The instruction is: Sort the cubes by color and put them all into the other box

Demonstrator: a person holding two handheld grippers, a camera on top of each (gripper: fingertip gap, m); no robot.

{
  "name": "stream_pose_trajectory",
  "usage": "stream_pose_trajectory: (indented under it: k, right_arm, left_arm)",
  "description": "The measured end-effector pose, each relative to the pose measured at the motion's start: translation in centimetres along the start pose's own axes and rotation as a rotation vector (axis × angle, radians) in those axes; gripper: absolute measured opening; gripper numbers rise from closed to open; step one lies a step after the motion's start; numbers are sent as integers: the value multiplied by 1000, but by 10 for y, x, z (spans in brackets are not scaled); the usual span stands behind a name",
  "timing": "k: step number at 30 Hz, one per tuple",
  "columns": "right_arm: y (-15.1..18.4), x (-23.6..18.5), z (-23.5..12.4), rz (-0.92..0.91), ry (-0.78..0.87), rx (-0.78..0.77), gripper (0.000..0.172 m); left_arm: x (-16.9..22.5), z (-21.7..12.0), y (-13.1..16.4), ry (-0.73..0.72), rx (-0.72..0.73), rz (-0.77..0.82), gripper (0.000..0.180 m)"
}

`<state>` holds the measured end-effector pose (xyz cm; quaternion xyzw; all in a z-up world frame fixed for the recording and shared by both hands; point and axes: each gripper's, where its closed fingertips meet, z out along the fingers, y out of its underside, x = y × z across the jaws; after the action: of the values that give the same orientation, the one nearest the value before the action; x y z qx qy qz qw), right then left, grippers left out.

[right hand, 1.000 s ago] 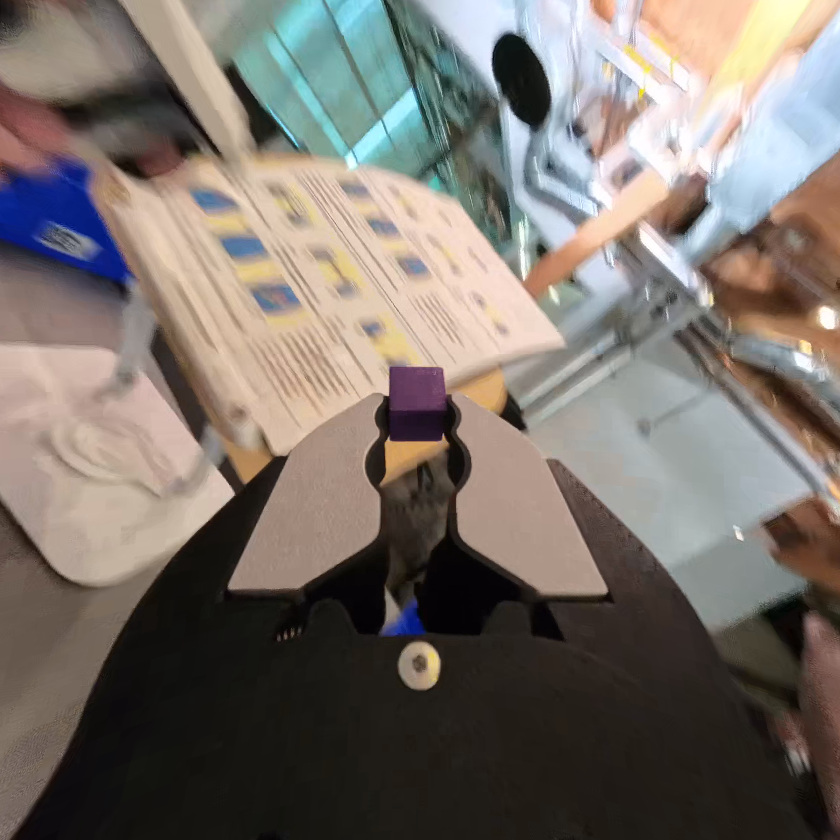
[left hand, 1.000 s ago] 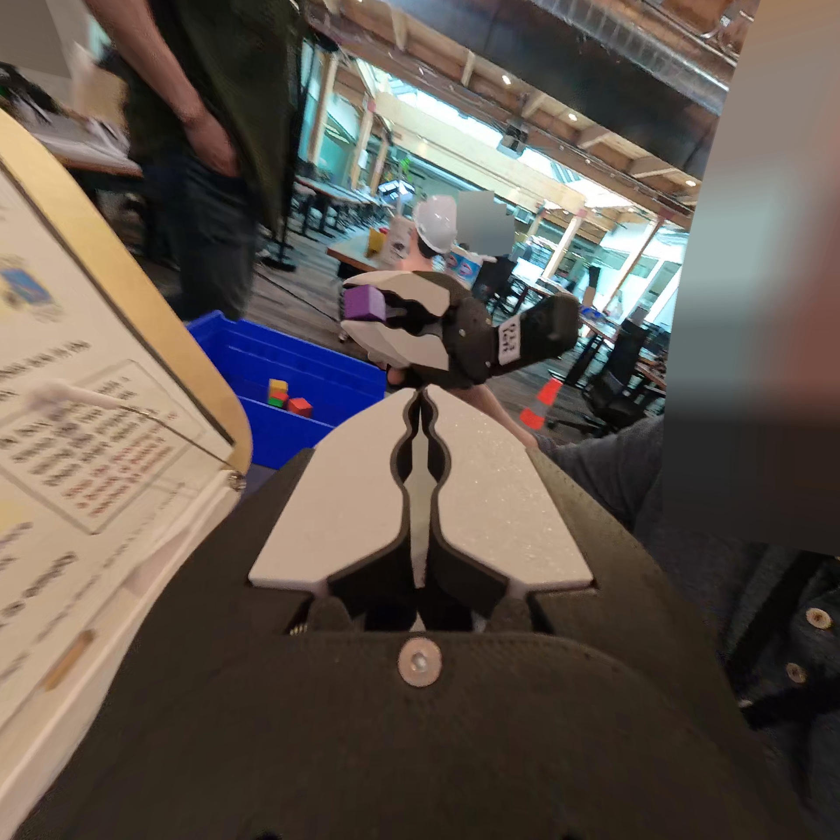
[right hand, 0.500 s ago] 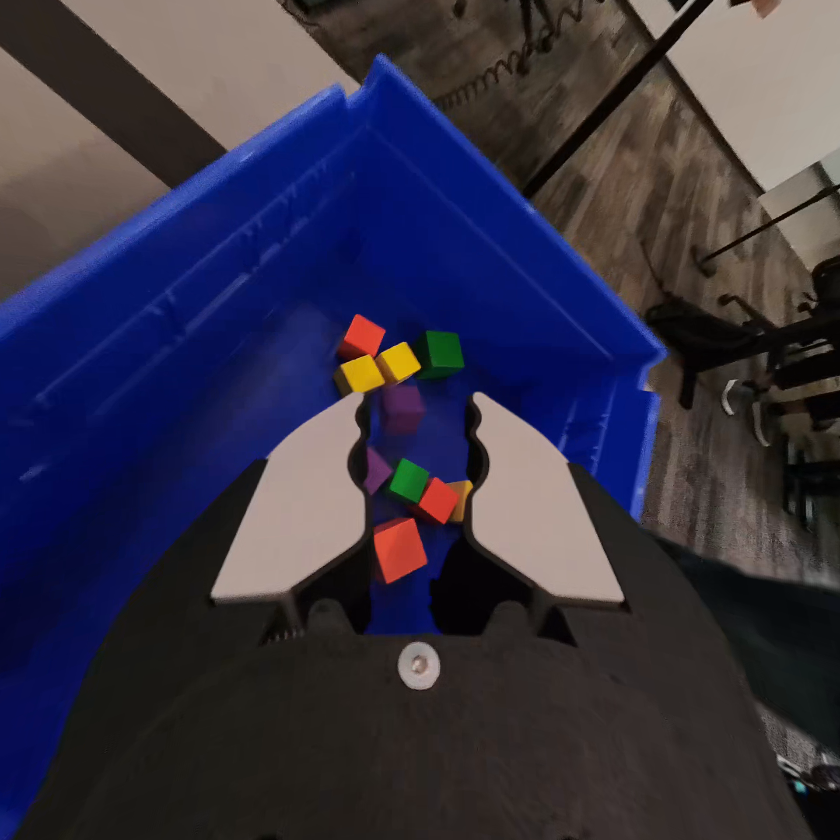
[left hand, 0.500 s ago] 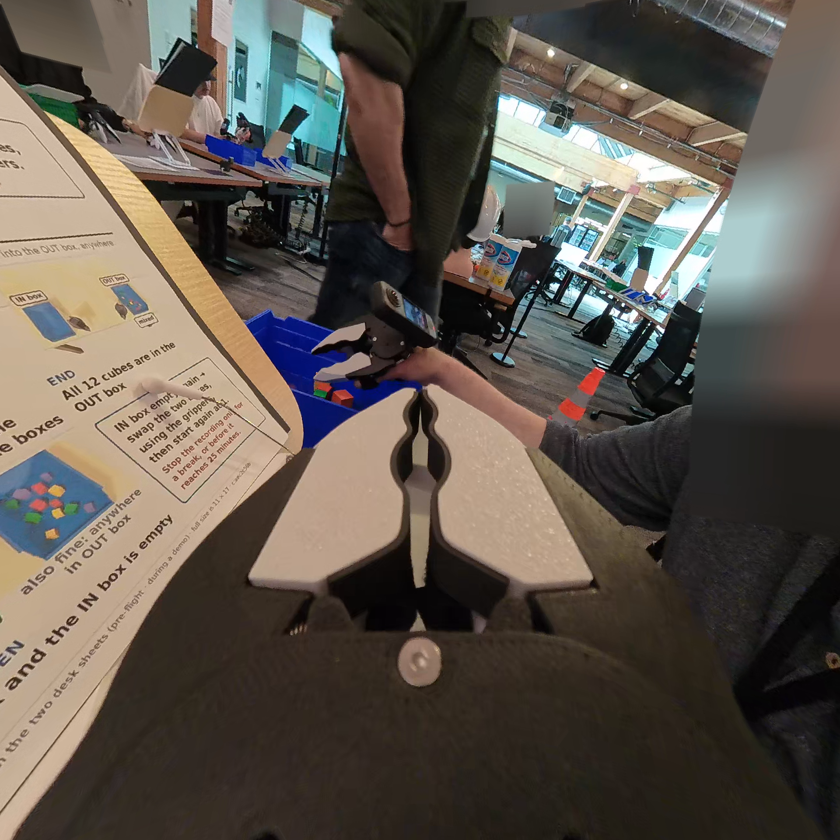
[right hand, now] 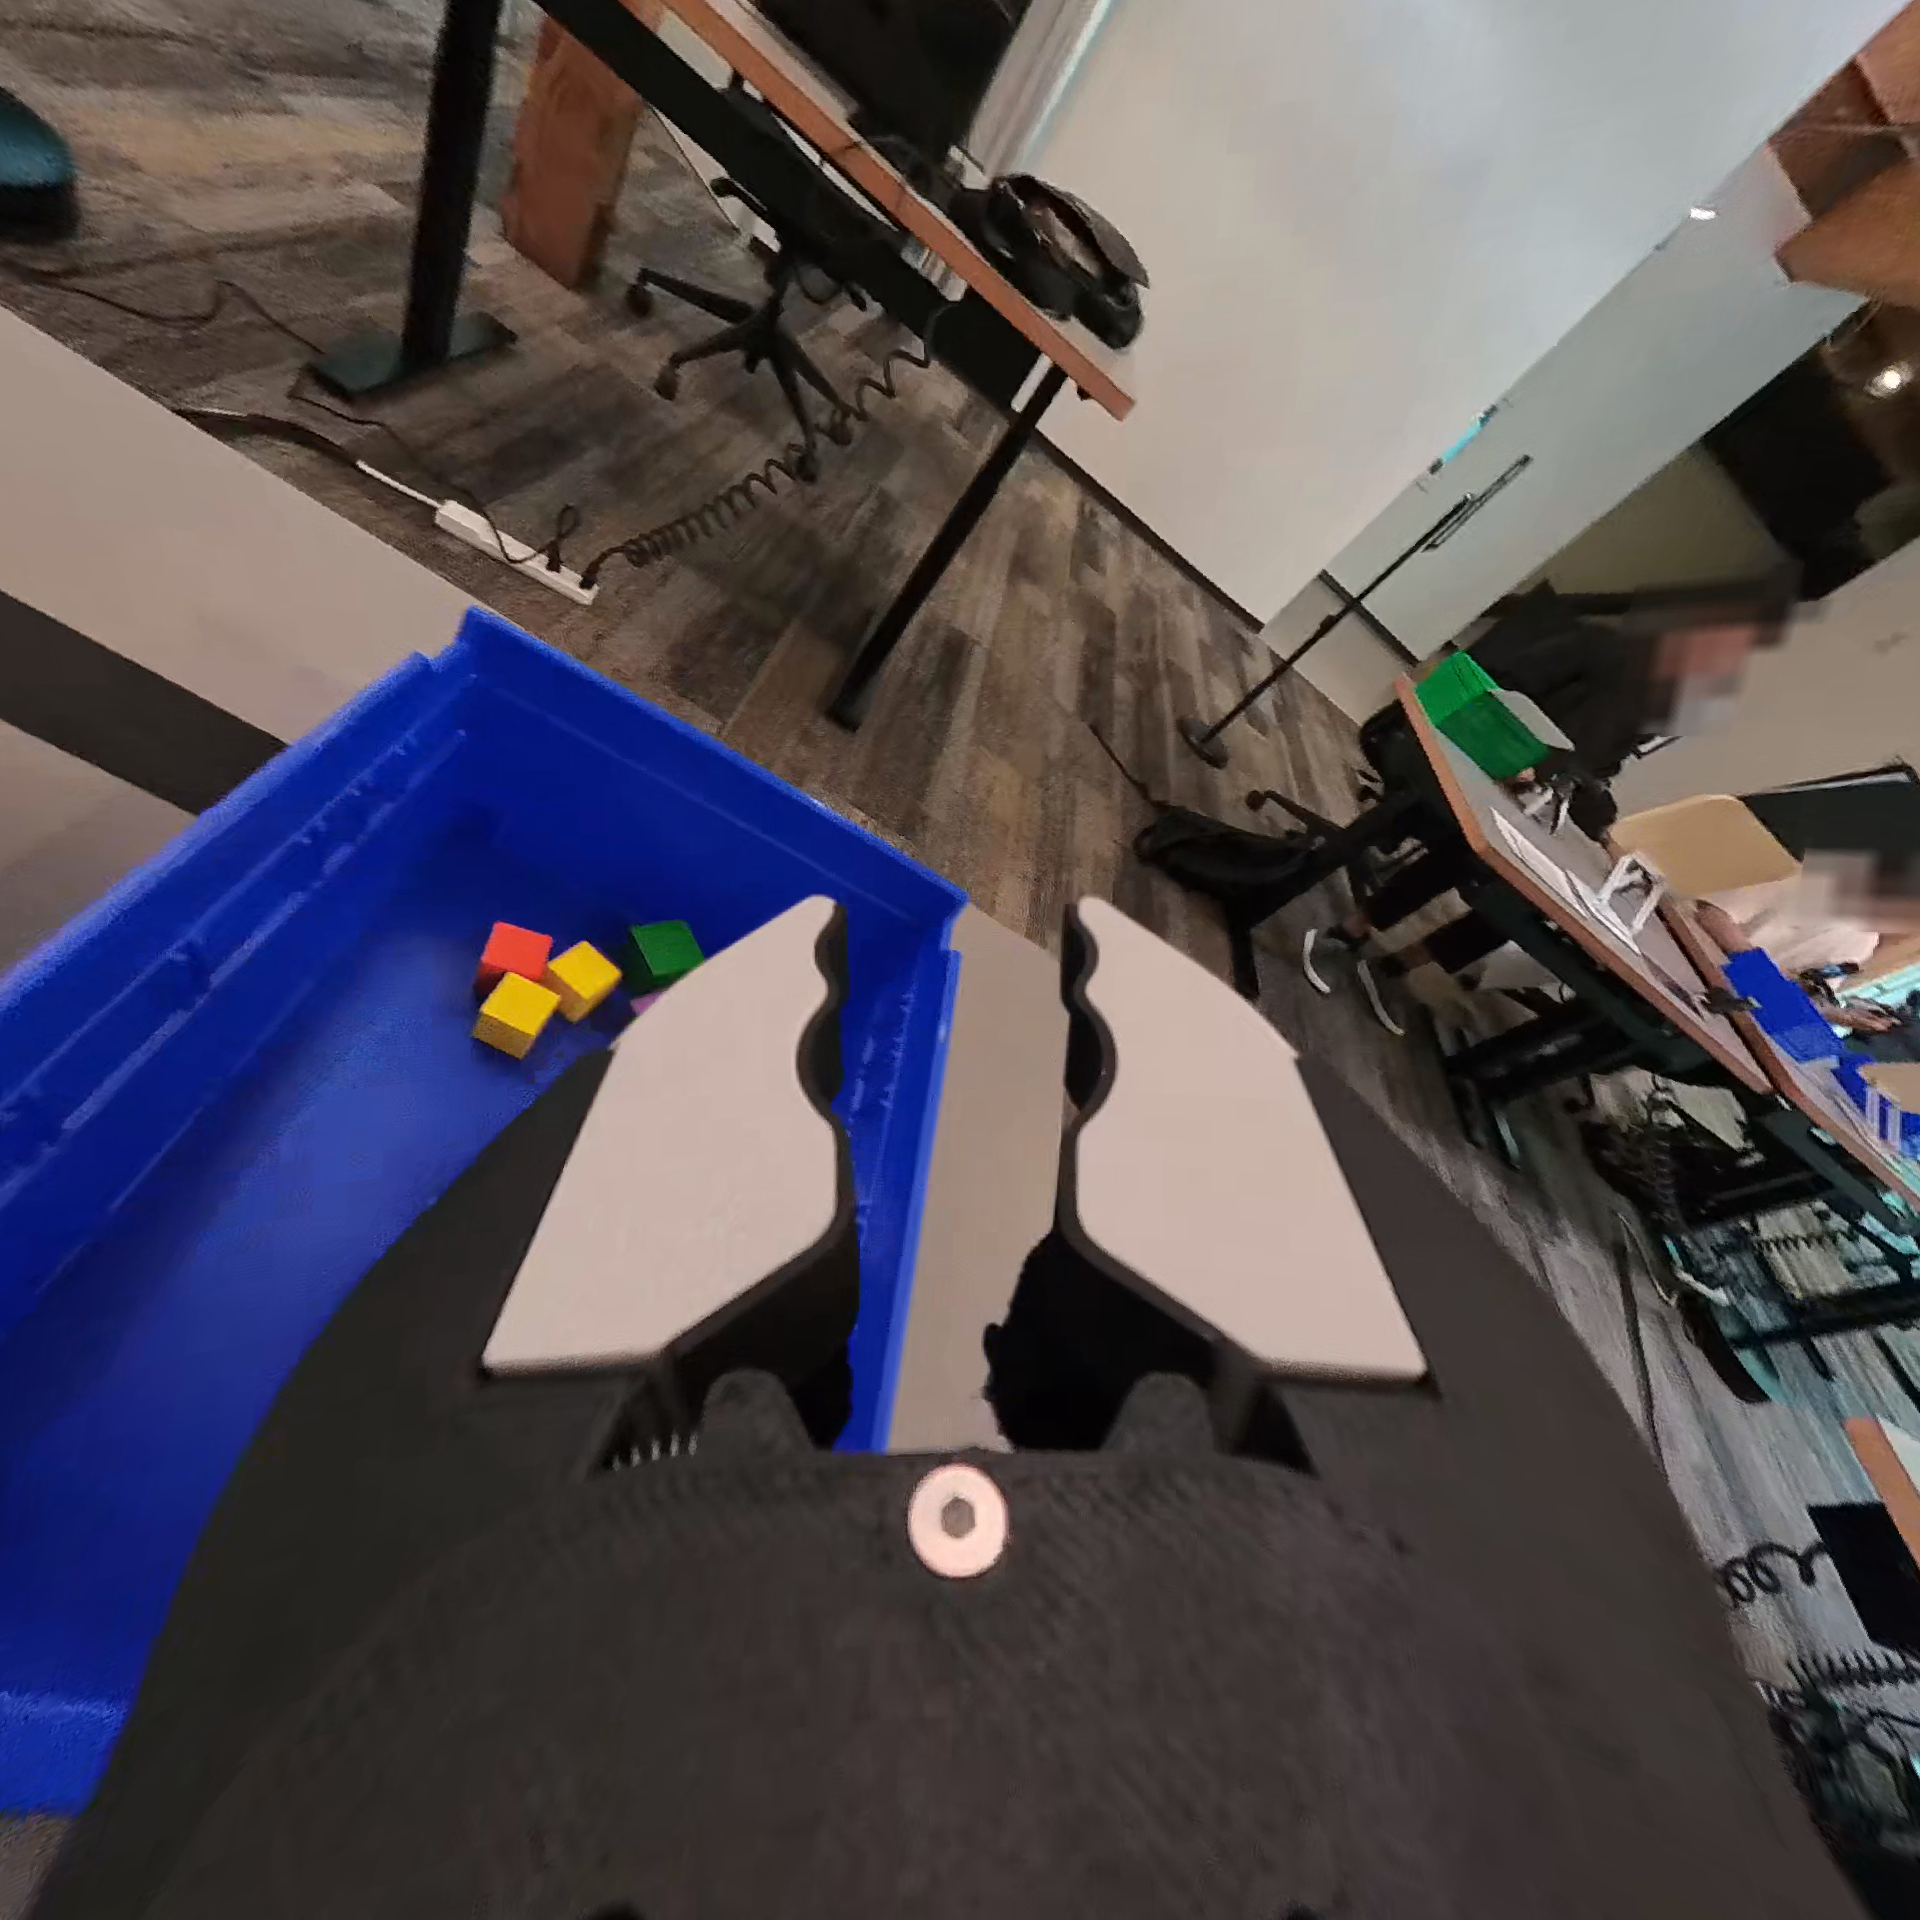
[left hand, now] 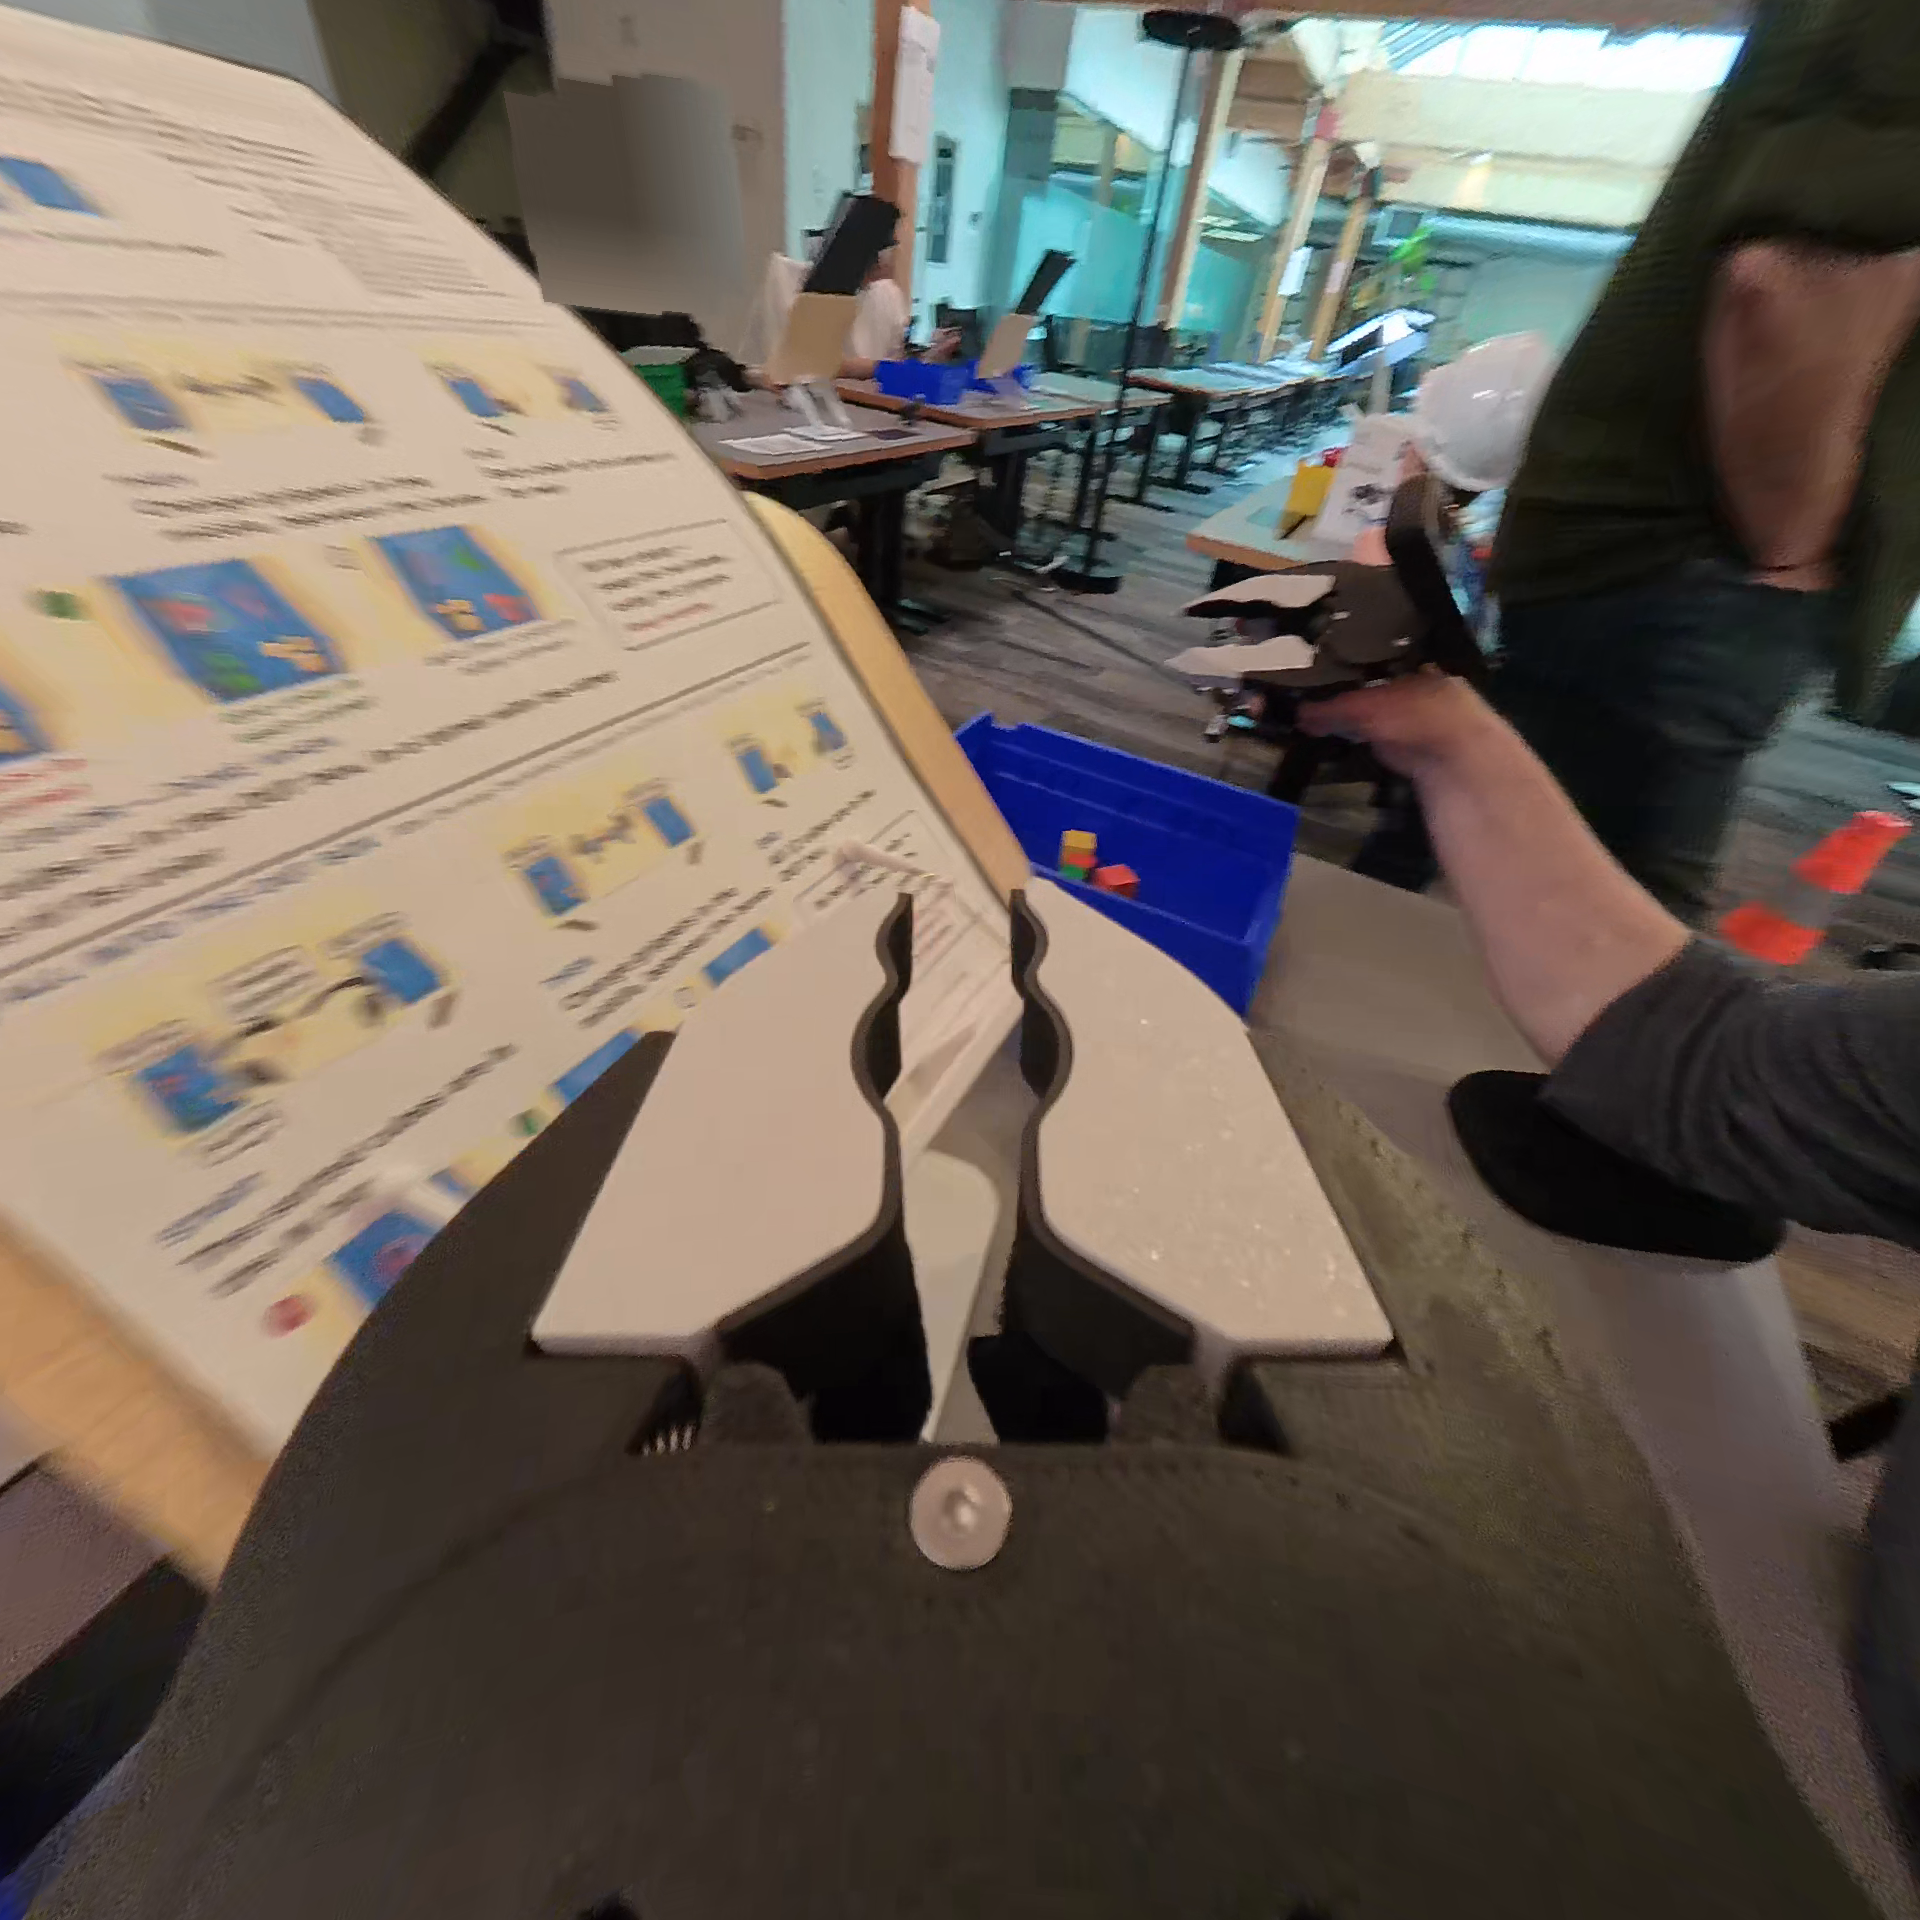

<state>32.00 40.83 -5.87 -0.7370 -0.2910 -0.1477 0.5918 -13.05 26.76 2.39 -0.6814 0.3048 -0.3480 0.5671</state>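
Right gripper [right hand: 954, 935] is released, jaws wide apart with nothing between the pads, hanging over the near corner of the blue bin [right hand: 717, 769]; one finger over the bin's interior, the other over the grey table [right hand: 997, 1091] beside it. In the bin: a red cube [right hand: 514, 951], two yellow cubes [right hand: 516, 1013] touching each other and the red one, a green cube [right hand: 663, 954] just beside them, and a sliver of purple cube [right hand: 646, 1003] at the finger's edge. Left gripper [left hand: 958, 914] is slightly parted, grasp bare, pointed at the lower edge of a printed instruction sheet [left hand: 364, 644] on a tilted wooden board [left hand: 894, 686]. From that side the bin sits beyond the board, right gripper held up above it by a hand [left hand: 1382, 717]. A person in dark green [left hand: 1704, 416] stands behind.
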Motion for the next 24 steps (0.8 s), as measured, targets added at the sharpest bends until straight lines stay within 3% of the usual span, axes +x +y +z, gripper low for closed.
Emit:
stream_pose_trajectory:
  k: [5, 9, 15, 20, 24]
  right_arm:
    - [17, 12, 1, 19, 26, -53, 57]
    - [9, 10, -1, -6, 37, -44, 58]
    - [6, -6, 0, -36, -11, -101, 62]
    - [38, -10, -9, -35, -70, -232, 67]
    - [74, -5, -20, 33, -66, -296, 65]
  left_arm:
    - [-50, -72, -27, -213, 63, 10, 24]
    - [-102, -137, -25, -374, 109, -68, 29]
    - [-165, -228, 44, -597, -31, -240, 42]
    - [-198, -299, 108, -807, -122, -296, 52]
    - [-215, -327, 153, -856, -156, -375, 55]
